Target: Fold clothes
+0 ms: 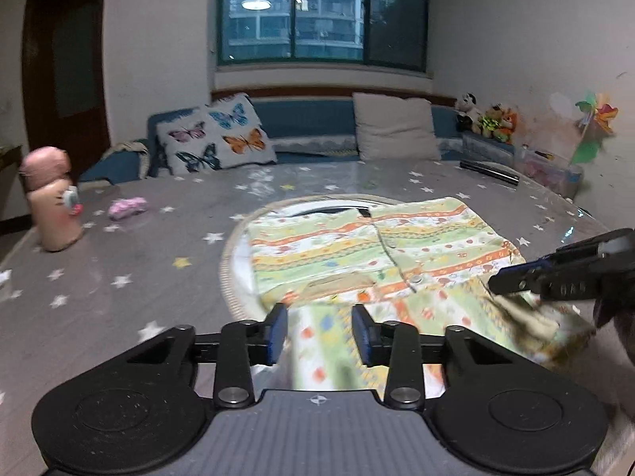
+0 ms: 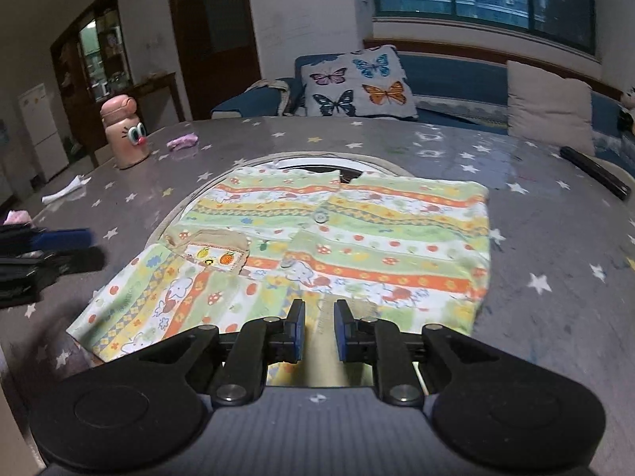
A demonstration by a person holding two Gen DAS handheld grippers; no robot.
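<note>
A small child's shirt [image 1: 357, 250] with green, orange and yellow stripes and cartoon prints lies on the round grey star-print table [image 1: 119, 261]; it also shows in the right wrist view [image 2: 357, 238]. My left gripper [image 1: 319, 329] is open, its blue pads either side of the shirt's near hem, which looks raised and blurred between them. My right gripper [image 2: 319, 327] is partly open over the shirt's near edge, cloth lying between the pads. The right gripper also shows at the right of the left wrist view [image 1: 512, 279], touching the shirt's corner. The left gripper shows at the left of the right wrist view [image 2: 79, 248].
A pink cartoon bottle [image 1: 51, 198] stands at the table's left, with a pink crumpled item [image 1: 127, 207] beyond it. A black remote [image 1: 490, 171] lies at the far right. A sofa with a butterfly cushion [image 1: 216, 139] runs behind the table. A white scrap [image 2: 65, 190] lies far left.
</note>
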